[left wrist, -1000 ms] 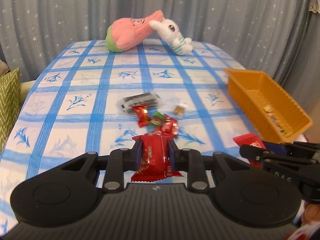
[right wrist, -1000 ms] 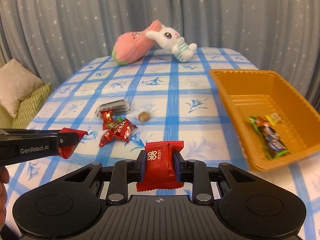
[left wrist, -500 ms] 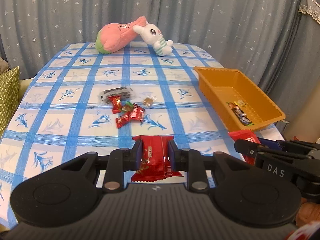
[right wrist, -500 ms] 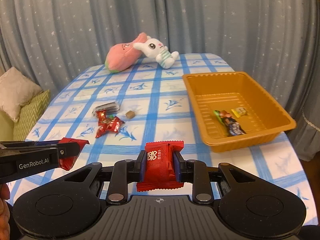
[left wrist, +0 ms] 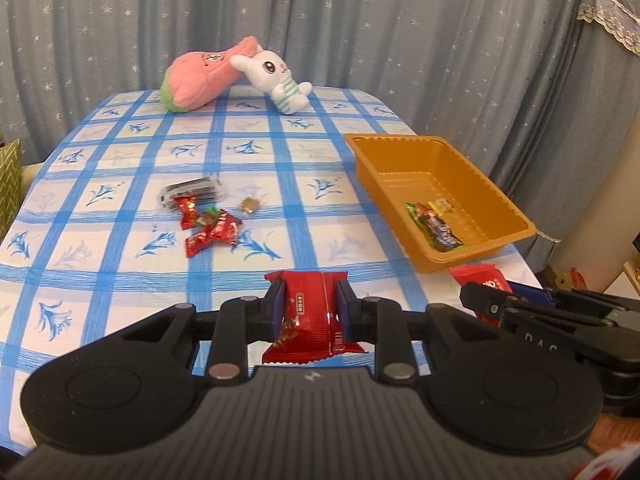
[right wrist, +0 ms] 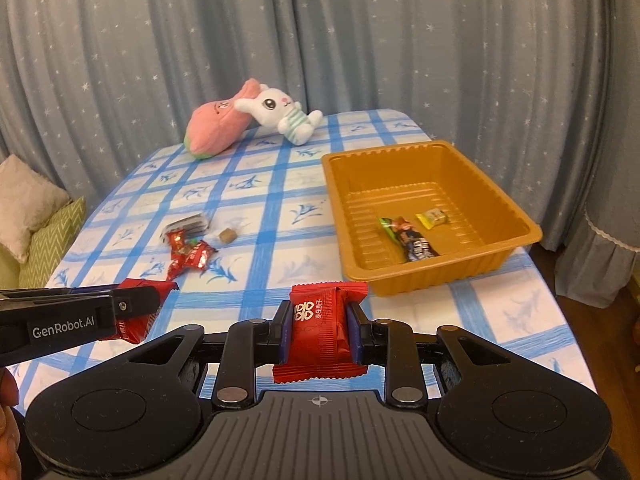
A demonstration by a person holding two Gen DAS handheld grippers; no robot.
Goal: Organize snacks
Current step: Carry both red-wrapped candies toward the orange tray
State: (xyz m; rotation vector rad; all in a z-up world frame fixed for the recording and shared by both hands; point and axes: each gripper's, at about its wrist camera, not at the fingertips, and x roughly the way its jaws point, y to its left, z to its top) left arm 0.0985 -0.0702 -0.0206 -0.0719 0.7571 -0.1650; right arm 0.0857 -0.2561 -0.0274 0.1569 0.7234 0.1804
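Note:
My left gripper [left wrist: 310, 304] is shut on a red snack packet [left wrist: 308, 320], held above the near edge of the table. My right gripper [right wrist: 318, 320] is shut on a second red snack packet [right wrist: 322, 332] just before the orange tray [right wrist: 516, 216], which holds a dark wrapped bar [right wrist: 412, 240] and a small yellow sweet [right wrist: 434, 217]. Each gripper shows in the other's view, the right one [left wrist: 470, 294] low on the right and the left one [right wrist: 158, 294] low on the left. Several loose snacks [left wrist: 208, 224] lie mid-table: red sweets, a dark packet [left wrist: 192, 191], a brown cube [left wrist: 249, 204].
A blue-checked cloth [left wrist: 120, 160] covers the table. A pink plush [left wrist: 200, 76] and a white rabbit plush [left wrist: 276, 78] lie at its far end, before a starred curtain. Green and beige cushions [right wrist: 44, 216] sit off the left side.
Both grippers have drawn back and risen with their red packets. The table and tray now look smaller and farther off, and more of the tray's inside shows.

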